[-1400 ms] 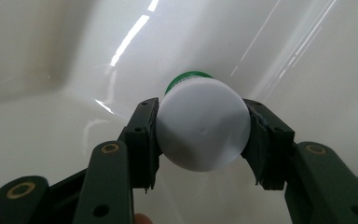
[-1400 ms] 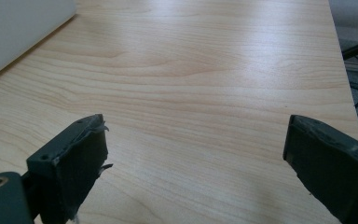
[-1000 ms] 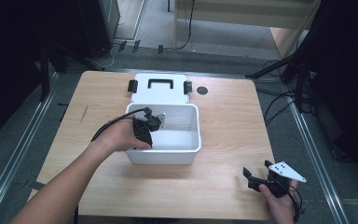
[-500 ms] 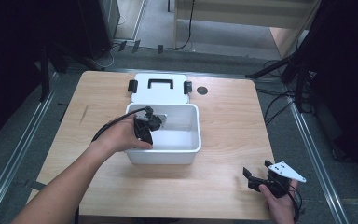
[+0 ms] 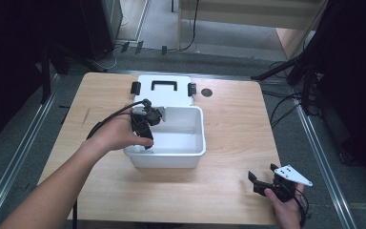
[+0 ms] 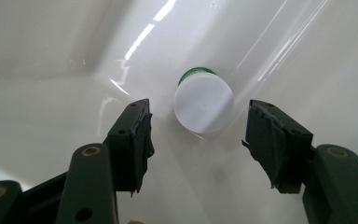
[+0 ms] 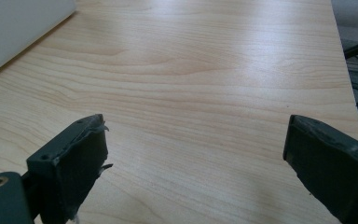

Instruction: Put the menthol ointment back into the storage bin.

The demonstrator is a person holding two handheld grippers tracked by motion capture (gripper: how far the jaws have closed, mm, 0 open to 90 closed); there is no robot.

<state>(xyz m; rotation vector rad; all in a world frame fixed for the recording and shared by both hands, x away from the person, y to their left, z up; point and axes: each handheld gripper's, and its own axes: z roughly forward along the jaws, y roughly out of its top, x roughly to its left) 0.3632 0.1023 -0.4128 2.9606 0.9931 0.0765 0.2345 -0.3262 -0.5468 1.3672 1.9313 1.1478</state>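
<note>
1. Inside the white bin point(image 5: 198, 129), on its floor near a corner, lies a small white container point(image 6: 203, 105) with a green band at its far end; the round white end faces the left gripper view's camera.
2. Left gripper point(image 6: 198, 135) points down into the bin; its jaws stand apart on either side of the container, pads clear of it, nothing clamped. Jaws have just been closing a little, container between them but untouched.
3. Seen from the high view, the left gripper point(image 5: 145, 125) sits over the bin's left wall, near the far left corner, held by the left hand point(image 5: 116, 136); its black cable arcs off to the left over the table.
4. Bin sits about mid-table, open-topped, glossy walls with light streaks.
5. Just behind the bin lies a white lid point(image 5: 164, 89) with a black handle and two black side latches, touching or nearly touching the bin's far rim.
6. Small dark round spot point(image 5: 206, 92) on the table right of the lid.
7. Right gripper point(image 5: 262, 183) rests low at the near right corner of the wooden table point(image 5: 238, 124), well apart from the bin, grey three-cornered plate on top.
8. Right gripper view: jaws wide open, bare wood between them, bin edge at upper left.
</note>
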